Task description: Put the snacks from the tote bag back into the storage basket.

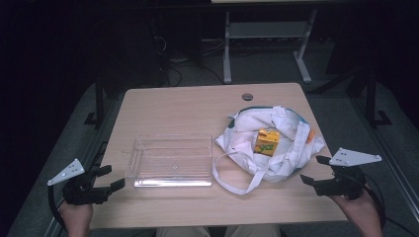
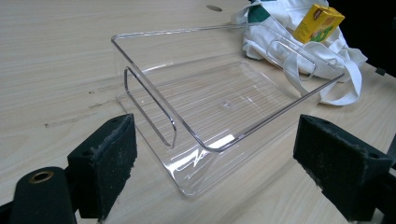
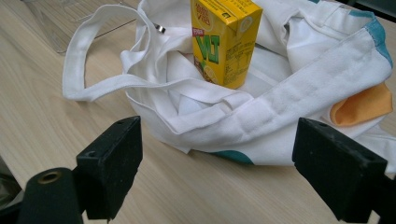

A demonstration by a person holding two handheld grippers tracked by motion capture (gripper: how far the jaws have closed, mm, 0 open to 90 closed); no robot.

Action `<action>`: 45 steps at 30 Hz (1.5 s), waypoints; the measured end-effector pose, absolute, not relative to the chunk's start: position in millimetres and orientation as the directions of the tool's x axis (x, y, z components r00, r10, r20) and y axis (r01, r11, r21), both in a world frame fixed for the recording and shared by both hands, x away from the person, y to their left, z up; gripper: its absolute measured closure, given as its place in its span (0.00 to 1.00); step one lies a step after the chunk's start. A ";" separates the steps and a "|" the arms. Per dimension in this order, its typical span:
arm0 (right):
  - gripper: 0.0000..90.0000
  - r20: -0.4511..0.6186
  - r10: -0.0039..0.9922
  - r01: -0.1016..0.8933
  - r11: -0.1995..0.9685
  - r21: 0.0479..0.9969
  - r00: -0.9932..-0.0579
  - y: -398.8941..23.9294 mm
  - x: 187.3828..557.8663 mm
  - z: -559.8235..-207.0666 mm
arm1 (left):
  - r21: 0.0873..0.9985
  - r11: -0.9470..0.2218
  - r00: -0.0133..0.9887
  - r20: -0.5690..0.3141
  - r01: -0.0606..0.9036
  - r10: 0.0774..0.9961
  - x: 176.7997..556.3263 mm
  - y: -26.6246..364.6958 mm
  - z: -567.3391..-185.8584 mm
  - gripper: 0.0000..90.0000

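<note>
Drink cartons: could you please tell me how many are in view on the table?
1: a yellow drink carton stands in the open mouth of the white cloth bag, right of the clear tray. The bag's folds may hide more.

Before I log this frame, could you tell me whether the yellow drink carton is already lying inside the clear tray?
No, the yellow drink carton stands on the white bag, beside the clear tray.

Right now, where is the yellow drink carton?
In the high view the yellow drink carton sits upright in the open white cloth bag on the table's right half, right of the clear plastic tray.
</note>
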State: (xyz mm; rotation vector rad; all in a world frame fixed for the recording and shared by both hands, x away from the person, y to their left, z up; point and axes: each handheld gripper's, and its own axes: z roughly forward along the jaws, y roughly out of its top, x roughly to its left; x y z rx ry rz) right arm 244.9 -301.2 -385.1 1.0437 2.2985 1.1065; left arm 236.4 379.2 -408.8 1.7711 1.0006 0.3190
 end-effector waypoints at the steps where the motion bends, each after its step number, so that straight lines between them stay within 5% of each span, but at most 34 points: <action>1: 0.17 -0.021 0.759 0.458 0.413 0.787 -0.650 -301.2 244.9 -385.1 | 0.870 -0.122 0.618 -0.233 0.477 0.751 236.4 379.2 -408.8 0.14; 45: 0.16 -0.041 0.656 0.438 0.548 0.713 -0.754 -263.8 299.7 -350.4 | 0.873 -0.093 0.604 -0.251 0.479 0.756 235.2 384.1 -408.8 0.14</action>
